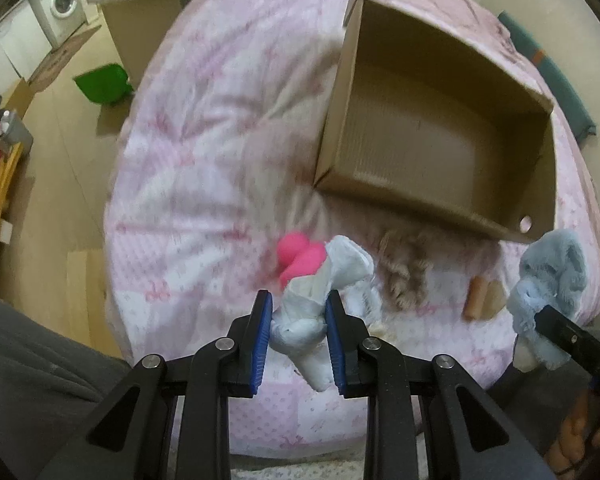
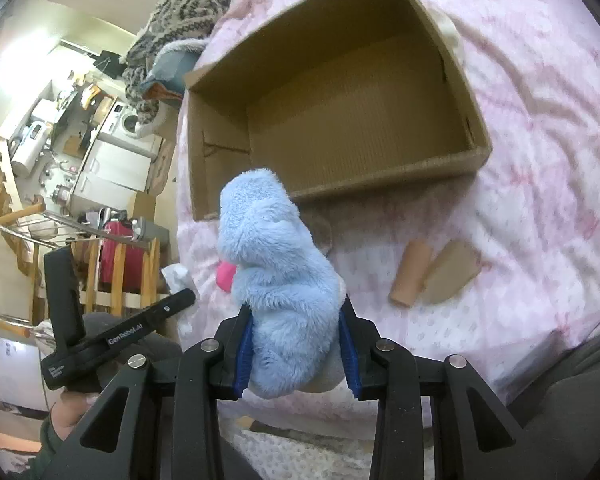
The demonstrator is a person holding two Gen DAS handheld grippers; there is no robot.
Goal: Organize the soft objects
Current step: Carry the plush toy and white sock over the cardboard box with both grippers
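Your left tool (image 1: 299, 322) grips a white doll (image 1: 316, 300); your right tool (image 2: 297, 350) clamps a blue plush (image 2: 278, 284), both above the bed (image 2: 540, 160) near the box (image 2: 356, 120).

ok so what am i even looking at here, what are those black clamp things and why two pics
Each black clamp is a hand-held gripper that a person squeezes; no robot is involved. A small wide-angle camera sits on each one, looking along its fingers, hence two pictures.

The left hand-held gripper is shut on a white and pale blue soft toy. The right hand-held gripper is shut on a fluffy blue plush toy.

Both hover above a bed with a pink quilt. On it sits an open cardboard box with nothing visible inside, a pink soft object, a curly beige item and a peach tube.
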